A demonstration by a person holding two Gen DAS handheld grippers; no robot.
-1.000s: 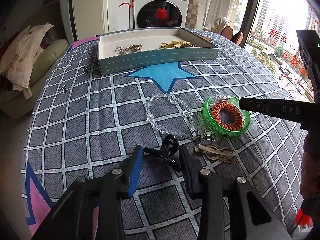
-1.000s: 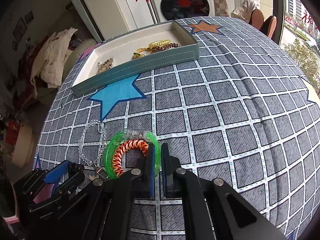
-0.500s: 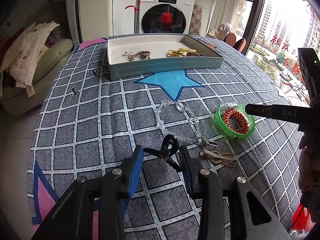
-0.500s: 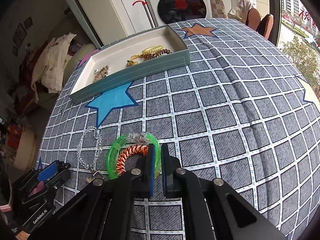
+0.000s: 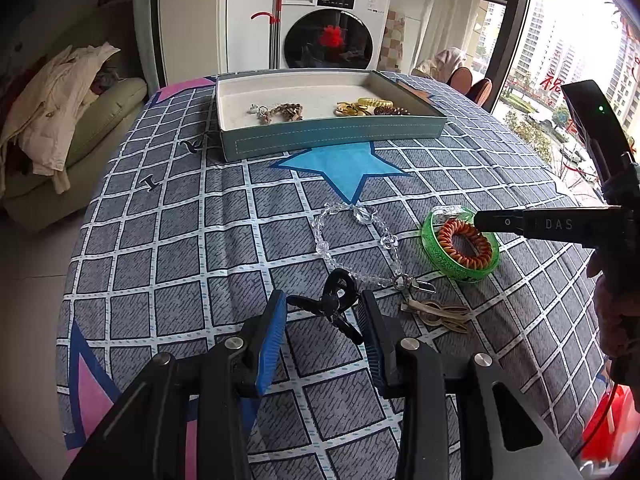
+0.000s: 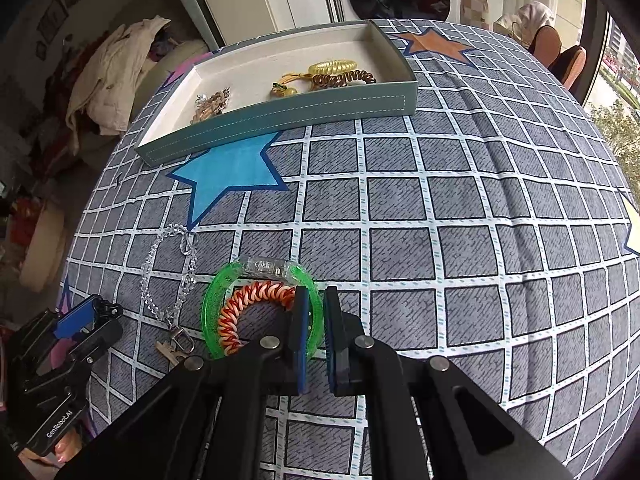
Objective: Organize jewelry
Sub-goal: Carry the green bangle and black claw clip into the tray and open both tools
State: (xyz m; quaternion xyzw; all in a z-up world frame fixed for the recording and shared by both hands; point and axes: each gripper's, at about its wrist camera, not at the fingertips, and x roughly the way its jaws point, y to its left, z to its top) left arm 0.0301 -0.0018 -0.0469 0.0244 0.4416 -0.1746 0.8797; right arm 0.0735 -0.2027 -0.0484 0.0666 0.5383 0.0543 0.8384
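Observation:
A grey-blue tray (image 5: 332,136) (image 6: 280,118) at the far side of the bed holds several jewelry pieces. My right gripper (image 6: 316,300) (image 5: 480,220) is shut on the rim of a green bangle (image 6: 212,308) (image 5: 460,268), which has an orange spiral band (image 6: 240,304) (image 5: 464,240) inside it. My left gripper (image 5: 324,312) is open with a black hair clip (image 5: 334,304) between its fingers, not gripped. A clear bead chain (image 5: 360,240) (image 6: 176,272) and a beige clip (image 5: 436,312) lie on the cover.
The bed has a grey checked cover with a blue star (image 5: 344,168) (image 6: 228,176). A washing machine (image 5: 332,28) stands behind the tray. A sofa with clothes (image 5: 52,120) is at left. A window is at right.
Both views have drawn back and risen a little. The right gripper stays shut on the green bangle. The left gripper stays open around the black clip.

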